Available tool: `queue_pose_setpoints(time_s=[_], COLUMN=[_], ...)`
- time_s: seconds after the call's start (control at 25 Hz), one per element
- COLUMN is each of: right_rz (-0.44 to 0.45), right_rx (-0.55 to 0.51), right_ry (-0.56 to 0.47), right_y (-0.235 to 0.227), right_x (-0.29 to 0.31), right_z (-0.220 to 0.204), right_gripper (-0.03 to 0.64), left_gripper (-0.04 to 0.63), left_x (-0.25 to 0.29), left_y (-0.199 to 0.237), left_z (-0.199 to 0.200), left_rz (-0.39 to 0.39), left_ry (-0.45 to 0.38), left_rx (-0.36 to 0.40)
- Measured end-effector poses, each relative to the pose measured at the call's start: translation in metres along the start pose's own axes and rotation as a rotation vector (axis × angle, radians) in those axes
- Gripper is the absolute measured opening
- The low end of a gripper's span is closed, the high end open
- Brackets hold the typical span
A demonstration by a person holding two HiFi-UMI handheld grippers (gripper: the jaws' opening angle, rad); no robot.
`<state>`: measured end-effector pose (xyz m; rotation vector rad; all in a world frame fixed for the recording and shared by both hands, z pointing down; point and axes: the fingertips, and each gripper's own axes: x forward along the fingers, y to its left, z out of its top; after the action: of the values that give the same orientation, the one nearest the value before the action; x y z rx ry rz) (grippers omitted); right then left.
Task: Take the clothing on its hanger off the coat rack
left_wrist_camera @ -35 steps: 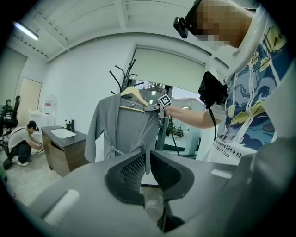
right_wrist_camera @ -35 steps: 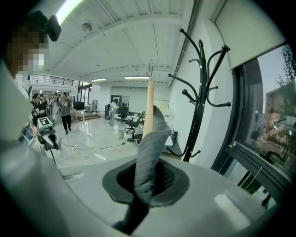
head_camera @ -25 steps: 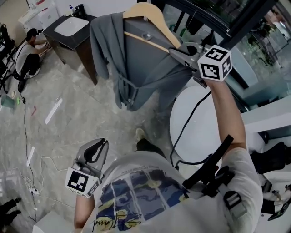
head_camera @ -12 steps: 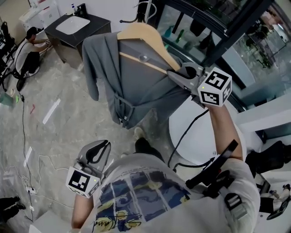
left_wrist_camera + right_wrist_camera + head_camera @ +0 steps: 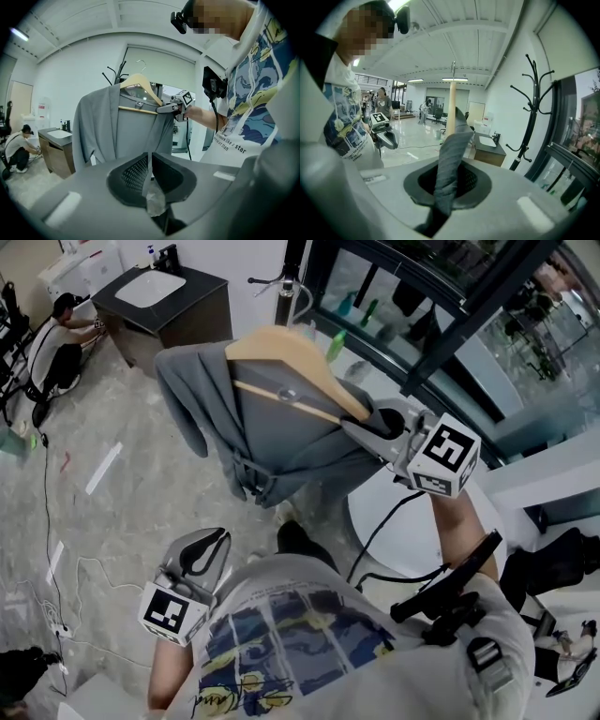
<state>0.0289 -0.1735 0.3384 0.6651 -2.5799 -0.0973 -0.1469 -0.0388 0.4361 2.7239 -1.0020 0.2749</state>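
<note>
A grey garment [image 5: 272, 442] hangs on a wooden hanger [image 5: 291, 352], held up in the air. My right gripper [image 5: 364, 432] is shut on the hanger's right end, with grey cloth pinched between the jaws [image 5: 451, 159]. The hanger's wooden arm [image 5: 451, 105] rises straight ahead in the right gripper view, well apart from the black coat rack [image 5: 532, 110]. That rack's top [image 5: 289, 282] stands behind the garment. My left gripper [image 5: 202, 545] hangs low by my waist, shut and empty [image 5: 149, 176]. From it I see the garment [image 5: 122, 131] and the right gripper [image 5: 171, 108].
A dark cabinet with a white basin [image 5: 164, 296] stands at the back left, with a person crouching [image 5: 56, 334] beside it. Cables [image 5: 52, 521] trail over the floor. A round white table [image 5: 403, 521] is under my right arm. A dark-framed glass wall [image 5: 450, 324] runs along the right.
The right gripper has brought the hanger and garment lower and nearer to me, and the rack's top has come into view behind them. The left gripper has stayed put.
</note>
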Motion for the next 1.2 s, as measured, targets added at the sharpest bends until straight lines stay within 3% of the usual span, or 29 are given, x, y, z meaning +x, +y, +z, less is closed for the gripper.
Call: queue_pose_setpoints(time_s=[1.2], right_rz=[0.076], right_rx=[0.030], right_ry=[0.027], right_y=[0.076], right_x=[0.010], right_z=[-0.030], right_gripper=[0.017], left_gripper=[0.031], left_x=[0.008], left_y=[-0.004], left_z=[-0.006], left_rz=[-0.021], left_ry=[0.018], left_rx=[0.004])
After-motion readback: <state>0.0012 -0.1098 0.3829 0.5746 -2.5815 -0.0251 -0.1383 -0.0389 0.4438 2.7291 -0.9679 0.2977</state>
